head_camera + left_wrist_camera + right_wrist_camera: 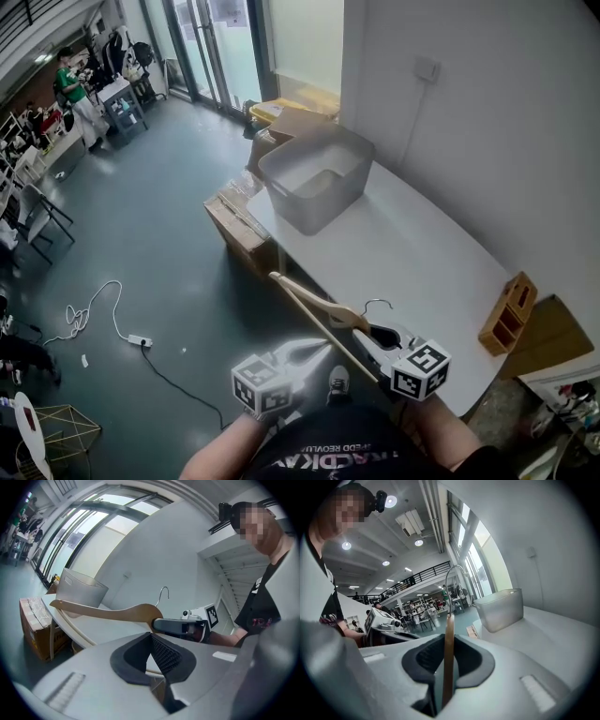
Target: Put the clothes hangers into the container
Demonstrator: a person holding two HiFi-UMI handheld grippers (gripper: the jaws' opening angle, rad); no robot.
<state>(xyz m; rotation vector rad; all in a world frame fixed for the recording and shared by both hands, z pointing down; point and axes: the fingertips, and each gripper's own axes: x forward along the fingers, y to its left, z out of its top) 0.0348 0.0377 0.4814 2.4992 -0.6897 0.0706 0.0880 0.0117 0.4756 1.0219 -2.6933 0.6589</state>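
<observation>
A wooden clothes hanger [317,307] with a metal hook hangs over the near edge of the white table [412,253]. My right gripper [377,335] is shut on it near the hook. In the right gripper view the hanger [448,660] stands edge-on between the pads, and the hook [451,576] rises beyond them. The grey container [314,178] stands open-topped at the table's far end, also seen as the tub [500,609] ahead. My left gripper [319,347] is shut on nothing, just left of the hanger. Its view shows the hanger [108,612], the right gripper [180,626] and the container [82,590].
Cardboard boxes [239,225] sit on the floor against the table's left side. A small wooden box [508,312] stands at the table's right edge. A cable and power strip [139,340] lie on the floor. A person stands far off at a desk [70,89].
</observation>
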